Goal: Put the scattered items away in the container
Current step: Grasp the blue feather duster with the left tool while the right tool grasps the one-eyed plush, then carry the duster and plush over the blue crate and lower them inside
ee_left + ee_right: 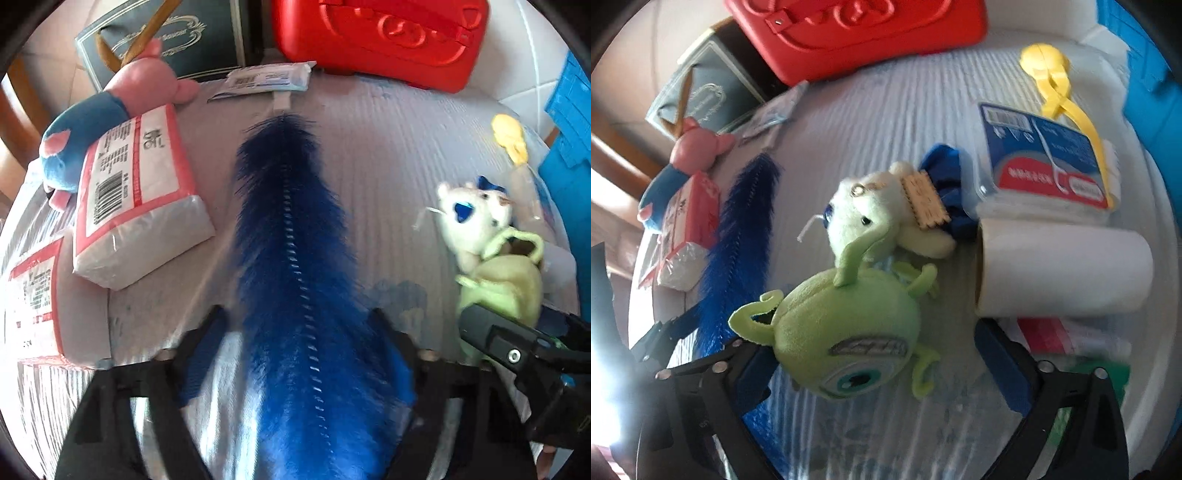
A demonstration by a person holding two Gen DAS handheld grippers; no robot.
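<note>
Leftmost first: a pink-and-blue plush pig [92,125] lies at the far left edge of the white ribbed worktop [406,155], touching a red-and-white plastic-wrapped tissue pack [136,195], with a second such pack [33,295] nearer the camera; neither is in reach of a tool as things stand. Centre of the left wrist view: the long dark-blue fluffy feather-like strip with a white spine [295,258] runs lengthwise straight away from the left tool [295,350], its near end lying between the two blue pads [201,354]. Jaws stand about half open on either side of the fluff; whether the pads already press on it cannot be told, since the pile hides the contact line. Long axis is along the tool's pointing line, so a closing pinch would cross the strip's narrow width. Further right: the round green one-eyed plush monster [846,332] lies between the fingers of the right tool [879,354], which stands wide open; the left pad [753,373] looks to be just against the toy's side, the right pad well clear, so nothing is held. Just beyond it lies a white plush mouse with a blue bow [886,218], touching the monster's horn. Right of that: a white paper roll [1067,269] and a blue-and-red labelled clear box [1045,162]. Far right edge: the blue plastic crate [569,155], judged to be the container; the right hand is the nearer to it.
</note>
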